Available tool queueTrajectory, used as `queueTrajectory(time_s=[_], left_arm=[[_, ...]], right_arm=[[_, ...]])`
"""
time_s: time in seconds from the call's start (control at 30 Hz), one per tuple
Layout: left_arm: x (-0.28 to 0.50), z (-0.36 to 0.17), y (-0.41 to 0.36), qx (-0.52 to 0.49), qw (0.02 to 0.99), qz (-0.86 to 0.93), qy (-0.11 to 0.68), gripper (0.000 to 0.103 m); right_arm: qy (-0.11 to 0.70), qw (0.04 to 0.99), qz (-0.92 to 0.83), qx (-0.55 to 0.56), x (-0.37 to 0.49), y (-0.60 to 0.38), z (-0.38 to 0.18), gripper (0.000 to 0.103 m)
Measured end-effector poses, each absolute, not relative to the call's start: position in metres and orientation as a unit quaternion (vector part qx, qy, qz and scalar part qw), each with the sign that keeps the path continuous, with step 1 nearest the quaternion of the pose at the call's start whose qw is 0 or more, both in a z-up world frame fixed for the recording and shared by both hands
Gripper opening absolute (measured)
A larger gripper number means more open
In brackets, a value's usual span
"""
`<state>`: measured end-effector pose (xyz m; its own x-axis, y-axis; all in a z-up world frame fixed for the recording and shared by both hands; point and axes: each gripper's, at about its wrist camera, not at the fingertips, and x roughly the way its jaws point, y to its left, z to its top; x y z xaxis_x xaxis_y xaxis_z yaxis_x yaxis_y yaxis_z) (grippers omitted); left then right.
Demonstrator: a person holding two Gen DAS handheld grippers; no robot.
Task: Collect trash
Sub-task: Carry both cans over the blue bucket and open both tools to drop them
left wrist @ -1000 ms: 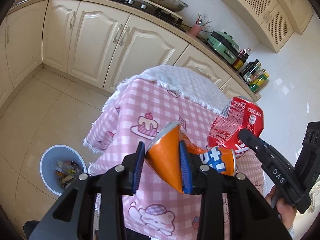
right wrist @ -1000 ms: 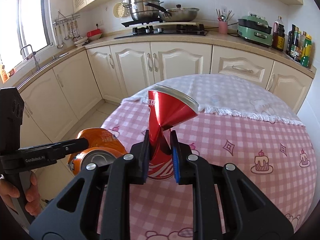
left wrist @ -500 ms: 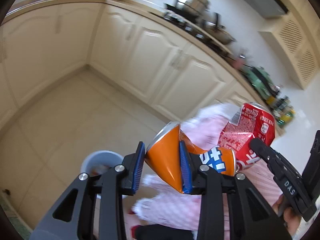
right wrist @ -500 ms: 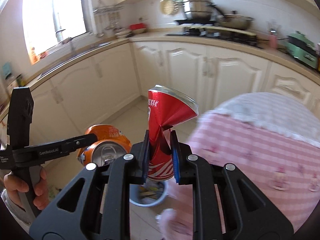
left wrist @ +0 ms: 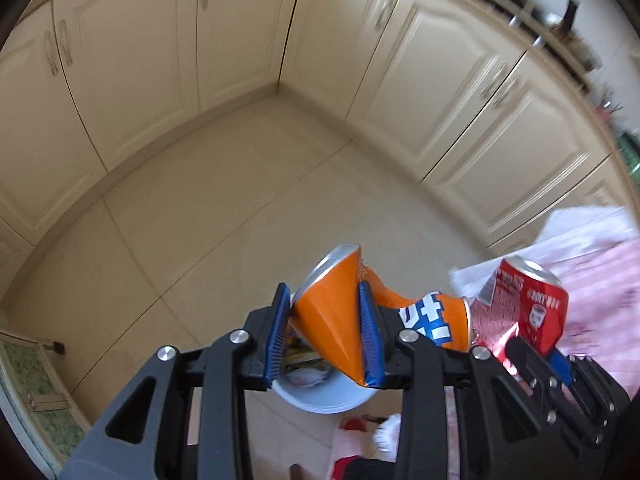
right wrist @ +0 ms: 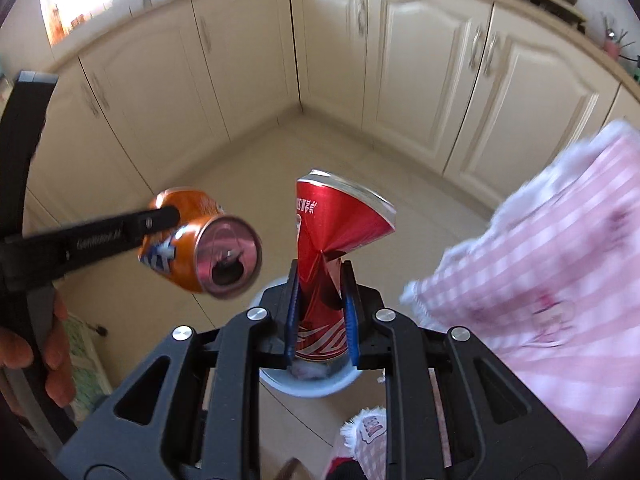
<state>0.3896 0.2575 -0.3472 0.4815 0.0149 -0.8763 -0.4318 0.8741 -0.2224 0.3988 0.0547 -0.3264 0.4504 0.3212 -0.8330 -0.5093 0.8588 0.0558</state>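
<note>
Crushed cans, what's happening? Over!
Left gripper shut on crushed orange soda can. Right gripper shut on crushed red soda can. Pale blue bin below, nothing blocking.

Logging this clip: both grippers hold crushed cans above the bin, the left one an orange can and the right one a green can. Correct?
Not quite. The right gripper holds a red can, not green, as the right wrist view shows. The left gripper does hold the orange can above the bin.

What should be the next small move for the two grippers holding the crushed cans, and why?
Probably open both grippers. The left gripper pinches the crushed orange can and the right gripper pinches the crushed red can, and the pale blue bin shows right beneath each, so both cans would likely fall inside.
</note>
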Motion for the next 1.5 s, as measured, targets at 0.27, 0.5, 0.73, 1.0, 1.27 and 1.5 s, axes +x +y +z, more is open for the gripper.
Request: queueTrajectory(time_s=[0.27, 0.5, 0.73, 1.0, 1.27, 1.5], left_arm=[[0.426, -0.425, 0.248, -0.154, 0.810, 0.121, 0.553, 0.034], [0.436, -0.451, 0.230, -0.141, 0.797, 0.100, 0.578, 0.038], [0.425, -0.450, 0.231, -0.138, 0.794, 0.110, 0.581, 0.053], [0.414, -0.446, 0.232, -0.133, 0.789, 0.106, 0.591, 0.054], [0.400, -0.425, 0.233, -0.132, 0.796, 0.111, 0.580, 0.054], [0.386, -0.400, 0.236, -0.132, 0.806, 0.120, 0.564, 0.055]], right_arm=[[0.533, 0.811, 0.228, -0.083, 0.421, 0.057, -0.410, 0.019], [0.561, 0.795, 0.219, -0.070, 0.425, 0.058, -0.443, 0.019], [0.576, 0.785, 0.216, -0.067, 0.429, 0.065, -0.459, 0.019], [0.573, 0.786, 0.222, -0.063, 0.427, 0.070, -0.454, 0.019], [0.565, 0.793, 0.222, -0.051, 0.425, 0.062, -0.440, 0.021], [0.552, 0.803, 0.221, -0.039, 0.416, 0.062, -0.422, 0.049]])
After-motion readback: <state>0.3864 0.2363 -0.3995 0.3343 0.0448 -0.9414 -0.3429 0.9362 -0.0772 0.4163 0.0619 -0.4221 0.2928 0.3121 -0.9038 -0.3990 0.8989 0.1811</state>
